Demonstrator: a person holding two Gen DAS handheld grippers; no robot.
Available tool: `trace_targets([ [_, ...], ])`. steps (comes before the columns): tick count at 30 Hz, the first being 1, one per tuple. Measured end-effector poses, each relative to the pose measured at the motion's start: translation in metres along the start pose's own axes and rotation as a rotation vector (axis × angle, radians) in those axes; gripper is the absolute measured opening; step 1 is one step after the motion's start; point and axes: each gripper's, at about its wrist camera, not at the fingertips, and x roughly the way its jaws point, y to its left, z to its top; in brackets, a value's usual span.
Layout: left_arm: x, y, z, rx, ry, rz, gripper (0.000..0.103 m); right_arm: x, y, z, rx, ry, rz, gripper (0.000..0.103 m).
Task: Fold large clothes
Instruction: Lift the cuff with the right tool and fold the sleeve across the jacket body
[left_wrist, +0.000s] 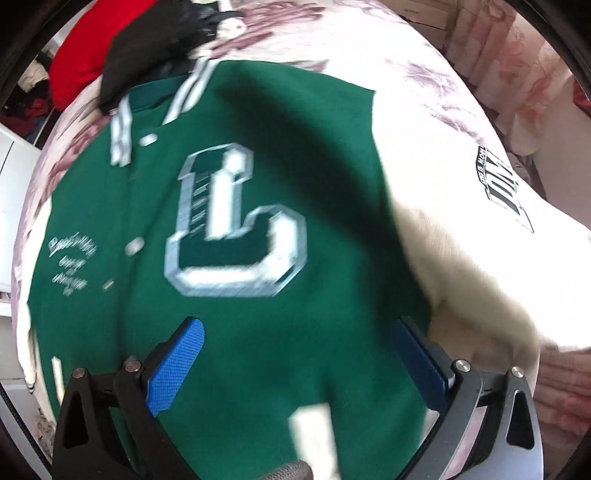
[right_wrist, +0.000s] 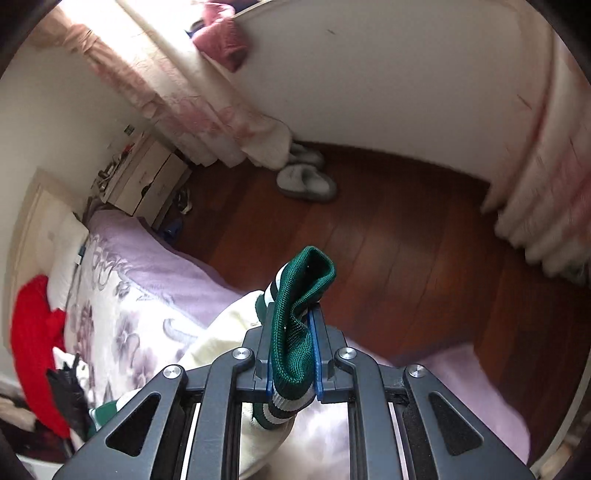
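The right gripper (right_wrist: 293, 354) is clamping the varsity jacket's ribbed green cuff (right_wrist: 301, 314); the left gripper (left_wrist: 295, 354) is hovering with its 2 fingers apart over the green jacket front (left_wrist: 229, 206), lying on the floral bedspread (left_wrist: 424, 74). Carrying the cream sleeve (left_wrist: 461, 221) across taut should be keeping the fold crisp. Beyond, grey slippers (right_wrist: 306, 181) are sitting on the wooden floor (right_wrist: 406, 240).

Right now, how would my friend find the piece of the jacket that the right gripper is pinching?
Start at the bed with the purple flowered cover, then follow the cream sleeve up off its edge. At the sleeve's end is the green ribbed knit cuff, clamped in the right gripper. Its white stripes and stretchy ribs set it apart from the smooth cream sleeve and the red garment farther back.
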Motion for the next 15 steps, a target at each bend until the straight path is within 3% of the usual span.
trace_targets([
  [4,0.050,-0.041,0.028,0.054,0.061,0.058,0.103,0.008,0.029,0.033,-0.055,-0.023,-0.002,0.015],
  [7,0.066,-0.053,0.036,0.067,0.078,0.078,0.103,0.015,0.053,0.059,-0.132,-0.025,-0.009,0.015],
  [11,0.051,-0.044,0.032,0.052,0.061,0.053,0.103,0.008,0.102,0.071,-0.192,-0.033,0.057,0.015],
  [15,0.017,-0.002,0.015,-0.029,0.022,0.003,0.103,-0.025,0.157,0.058,-0.222,-0.036,0.162,0.015],
])
